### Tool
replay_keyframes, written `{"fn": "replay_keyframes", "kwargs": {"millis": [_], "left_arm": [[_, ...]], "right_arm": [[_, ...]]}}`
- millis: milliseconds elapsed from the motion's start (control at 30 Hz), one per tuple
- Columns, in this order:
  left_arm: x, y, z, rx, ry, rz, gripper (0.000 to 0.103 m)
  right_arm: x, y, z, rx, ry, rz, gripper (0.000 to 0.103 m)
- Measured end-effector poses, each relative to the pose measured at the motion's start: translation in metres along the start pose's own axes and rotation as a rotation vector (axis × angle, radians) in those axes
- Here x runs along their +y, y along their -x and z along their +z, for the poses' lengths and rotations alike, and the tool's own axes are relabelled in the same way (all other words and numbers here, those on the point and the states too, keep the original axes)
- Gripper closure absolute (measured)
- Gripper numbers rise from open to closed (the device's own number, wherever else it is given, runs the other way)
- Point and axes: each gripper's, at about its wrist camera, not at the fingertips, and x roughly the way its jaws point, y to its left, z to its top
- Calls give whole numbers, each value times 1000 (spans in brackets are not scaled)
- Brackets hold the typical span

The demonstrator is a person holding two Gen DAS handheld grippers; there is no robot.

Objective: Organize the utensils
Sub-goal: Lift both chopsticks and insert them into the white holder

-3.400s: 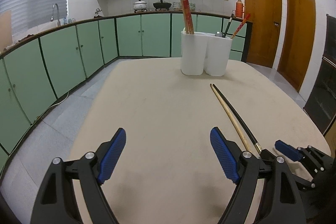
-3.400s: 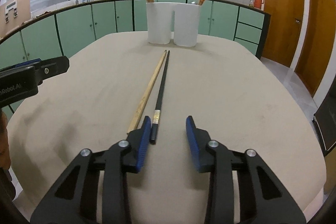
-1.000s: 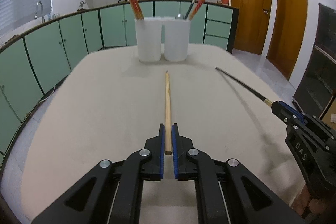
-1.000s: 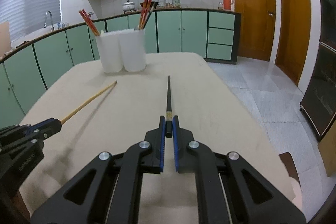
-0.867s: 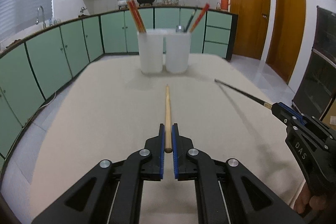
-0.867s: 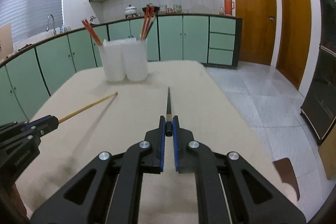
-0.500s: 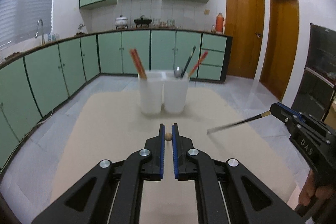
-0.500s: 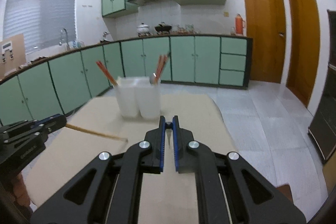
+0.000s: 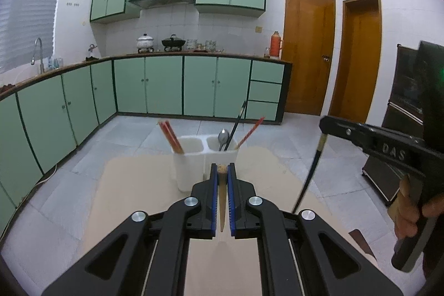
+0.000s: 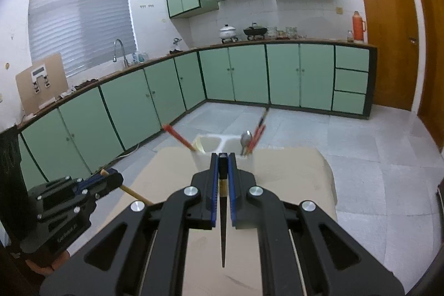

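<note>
While both of my hand-held tongs hang above the beige table point(image 9: 133, 193), each is clamped narrow on one chopstick. My left gripper point(image 9: 221, 171) pinches the wooden chopstick point(image 9: 222, 208) by its thick end, tip hanging down toward the table. My right gripper point(image 10: 222, 161) pinches the black chopstick point(image 10: 223, 229) the same way. Beyond them stands the white two-compartment utensil holder point(image 9: 191, 168): red chopsticks point(image 9: 170, 136) in its left cup, a spoon point(image 9: 223, 137) and more chopsticks in its right.
</note>
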Motion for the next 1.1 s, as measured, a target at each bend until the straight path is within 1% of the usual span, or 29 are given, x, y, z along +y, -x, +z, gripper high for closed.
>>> {"fn": "replay_keyframes", "kwargs": {"millis": [133,333,400,500,633,767,933,1100], "left_arm": [[5,3,24,-47,0,-4,97],[10,5,72,-161,-12,3,97],[12,1,87,-193,-18,7,97],[16,-11,105,-213,-30,12,97],[25,-37,118,-199,-29,27,97],[35,-65,119,-161,-25,38,97],[46,-104,115,-106,-21,46,97],[47,-137,107,-47,-25,54,97]], "right_arm": [[2,0,31,-49,14,8,97],[0,-10,86,-137,15,11,97],[-3,-18,102,-162,12,7,97],[-7,-32,122,-205,20,-10,97],[-16,-63,138,-222,12,-24,97],[-24,-99,138,-200,5,-38,97],[-31,-145,122,-144,-4,-38,97],[-33,-172,103,-83,0,-38,97]]}}
